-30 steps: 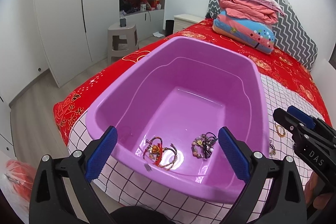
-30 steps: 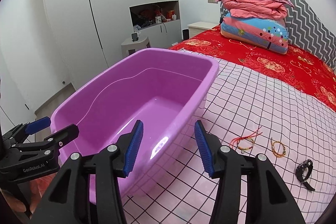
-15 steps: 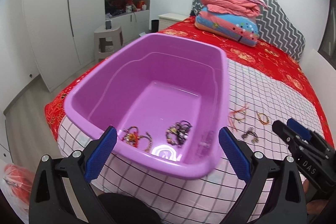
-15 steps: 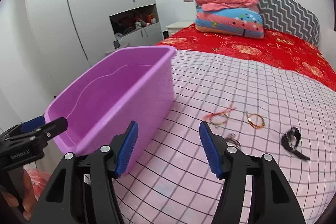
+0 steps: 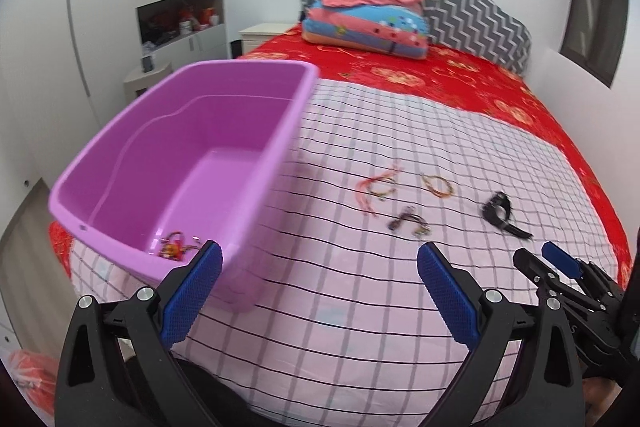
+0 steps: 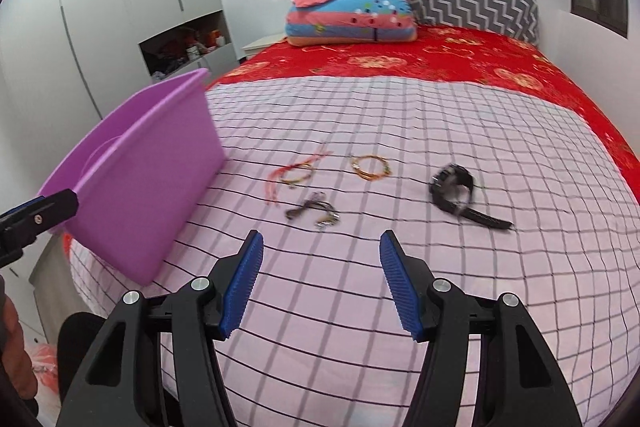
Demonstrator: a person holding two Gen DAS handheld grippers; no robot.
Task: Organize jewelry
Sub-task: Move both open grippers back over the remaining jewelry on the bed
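Bed [image 6: 440,307]: pink checked cover at the foot end, red sheet beyond.
Tub [image 5: 192,155]: one, purple, at the bed's left edge; only the left view showed a bracelet [image 5: 173,247] inside.
Loose jewelry: four pieces mid-bed, namely a black watch [image 6: 454,189], red-string bracelet [image 6: 296,174], orange bracelet [image 6: 370,166] and dark bracelet [image 6: 316,213].
Left hand-held gripper [image 5: 318,297]: wide open, empty.
Right hand-held gripper [image 6: 320,285]: open, empty.
Writing: none legible.

Three bracelets [image 6: 296,174] and a black watch [image 6: 454,189] lie right of the purple tub [image 6: 160,163].
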